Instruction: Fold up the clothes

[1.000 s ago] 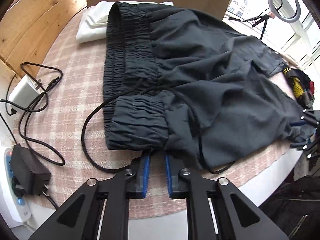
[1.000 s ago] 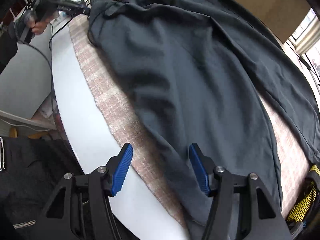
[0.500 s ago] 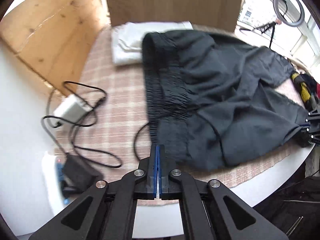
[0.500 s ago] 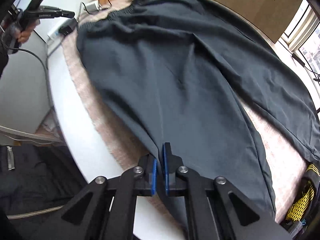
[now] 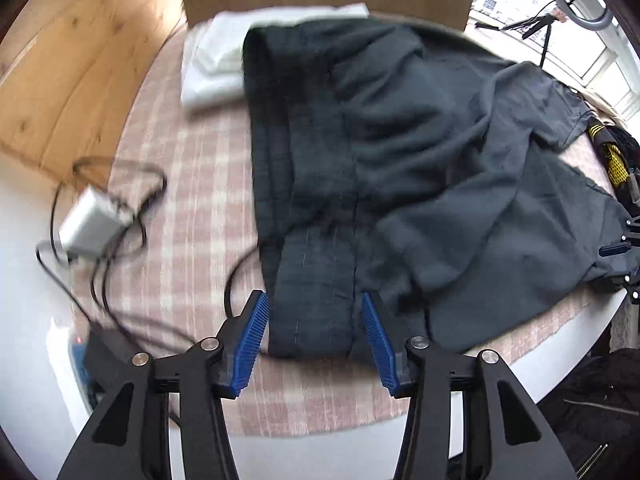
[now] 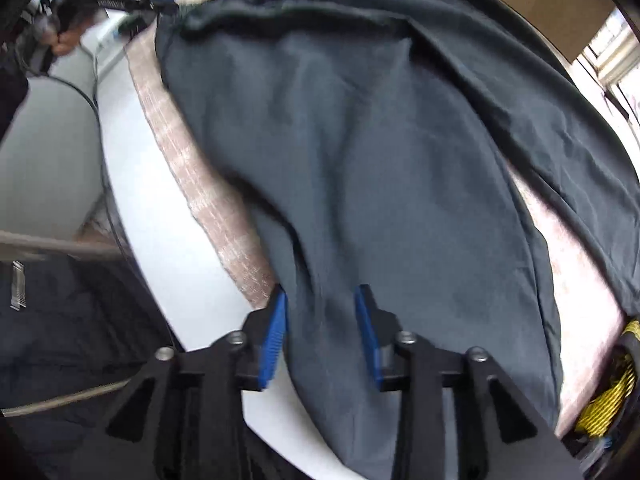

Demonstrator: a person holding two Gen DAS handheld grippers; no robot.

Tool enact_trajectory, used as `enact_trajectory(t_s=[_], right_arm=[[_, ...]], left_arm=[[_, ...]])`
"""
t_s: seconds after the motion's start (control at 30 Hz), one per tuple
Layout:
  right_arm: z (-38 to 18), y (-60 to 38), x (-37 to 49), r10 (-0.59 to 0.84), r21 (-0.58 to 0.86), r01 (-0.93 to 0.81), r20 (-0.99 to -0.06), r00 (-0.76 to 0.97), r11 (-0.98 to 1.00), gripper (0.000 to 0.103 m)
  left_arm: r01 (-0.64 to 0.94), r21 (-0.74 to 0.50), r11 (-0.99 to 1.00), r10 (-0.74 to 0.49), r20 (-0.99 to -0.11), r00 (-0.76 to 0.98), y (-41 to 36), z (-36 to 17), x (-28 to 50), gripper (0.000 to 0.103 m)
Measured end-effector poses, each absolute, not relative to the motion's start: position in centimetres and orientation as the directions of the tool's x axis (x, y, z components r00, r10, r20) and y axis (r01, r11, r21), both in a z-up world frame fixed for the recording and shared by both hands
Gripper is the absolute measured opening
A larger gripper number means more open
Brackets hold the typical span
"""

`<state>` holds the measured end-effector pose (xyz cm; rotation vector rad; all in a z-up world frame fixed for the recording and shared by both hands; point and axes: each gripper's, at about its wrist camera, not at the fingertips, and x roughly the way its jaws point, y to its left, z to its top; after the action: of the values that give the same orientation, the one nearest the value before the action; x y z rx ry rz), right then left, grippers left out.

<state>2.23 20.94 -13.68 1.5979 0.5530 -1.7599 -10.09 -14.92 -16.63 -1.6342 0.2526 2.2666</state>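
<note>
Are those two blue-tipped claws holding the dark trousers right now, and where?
Neither grips. Left gripper has just opened around the trousers' waistband; right gripper around a leg.

Dark grey trousers (image 5: 400, 168) spread rumpled across checked cloth, elastic waistband at left, legs trailing right, near edge folded over.

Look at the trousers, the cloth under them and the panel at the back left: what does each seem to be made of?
Trousers: thin dark woven fabric, matte, probably synthetic; it drapes in soft folds, and the waistband is gathered.
Cloth: coarse woven textile, matte, with a pink and cream check.
Panel: wood, pale and smooth; grain and knots show.
</note>
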Motion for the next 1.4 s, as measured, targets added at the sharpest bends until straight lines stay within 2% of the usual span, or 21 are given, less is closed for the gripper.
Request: enact_trajectory(t_s=[0.07, 0.17, 0.37, 0.4, 0.43, 0.53, 0.67, 0.83, 1.0, 1.1, 1.27, 1.4], right_arm=[[-12.8, 22.0, 1.4, -0.246, 0.174, 0.685, -0.969, -0.007, -0.707, 0.040], [-12.7, 22.6, 0.9, -0.226, 0.151, 0.650, -0.973, -0.033, -0.745, 0.040], [-13.4, 26.0, -0.4, -0.221, 0.171, 0.595, -0.975, -0.010, -0.785, 0.040], [-13.4, 26.4, -0.3, -0.223, 0.176, 0.587, -0.975, -0.008, -0.790, 0.040], [-13.5, 26.8, -0.3, -0.221, 0.175, 0.580, -0.975, -0.008, -0.796, 0.040], [-13.8, 28.1, -0.4, -0.218, 0.180, 0.559, -0.976, 0.000, -0.809, 0.040], [-14.0, 29.2, -1.4, -0.206, 0.175, 0.552, -0.978, 0.005, -0.815, 0.040], [-13.5, 30.4, -3.8, -0.210, 0.189, 0.546, -0.977, 0.025, -0.816, 0.040], [-11.7, 31.7, -6.7, -0.219, 0.184, 0.537, -0.976, -0.001, -0.823, 0.040], [-9.6, 33.0, -8.4, -0.261, 0.213, 0.510, -0.965, -0.023, -0.833, 0.040], [-2.8, 35.8, -10.8, -0.349, 0.249, 0.465, -0.926, -0.141, -0.850, 0.040], [3.2, 34.8, -12.8, -0.431, 0.277, 0.440, -0.851, -0.302, -0.854, 0.040]], left_arm=[[-0.367, -0.066, -0.928, 0.196, -0.924, -0.329, -14.2, -15.0, -12.5, 0.046], [-0.370, -0.050, -0.928, 0.194, -0.911, -0.364, -12.5, -14.1, -17.0, 0.046], [-0.345, -0.025, -0.938, 0.136, -0.944, -0.301, -10.4, -17.3, -24.5, 0.045], [-0.340, -0.028, -0.940, 0.133, -0.948, -0.290, -10.3, -17.8, -25.1, 0.042], [-0.335, -0.034, -0.942, 0.133, -0.951, -0.279, -10.2, -18.3, -25.6, 0.032], [-0.320, -0.047, -0.946, 0.143, -0.949, -0.282, -10.1, -18.2, -26.2, 0.021], [-0.311, -0.062, -0.949, 0.168, -0.929, -0.329, -10.2, -16.7, -26.5, 0.015], [-0.219, -0.161, -0.962, 0.240, -0.882, -0.406, -13.0, -13.6, -28.3, 0.010], [-0.256, -0.155, -0.954, 0.246, -0.894, -0.376, -12.6, -13.9, -28.8, 0.012], [-0.292, -0.163, -0.942, 0.265, -0.896, -0.357, -11.9, -14.1, -28.9, 0.029], [-0.328, -0.106, -0.939, 0.218, -0.919, -0.329, -10.8, -15.2, -29.4, 0.029], [-0.329, -0.080, -0.941, 0.186, -0.934, -0.306, -10.5, -15.9, -29.7, 0.027]])
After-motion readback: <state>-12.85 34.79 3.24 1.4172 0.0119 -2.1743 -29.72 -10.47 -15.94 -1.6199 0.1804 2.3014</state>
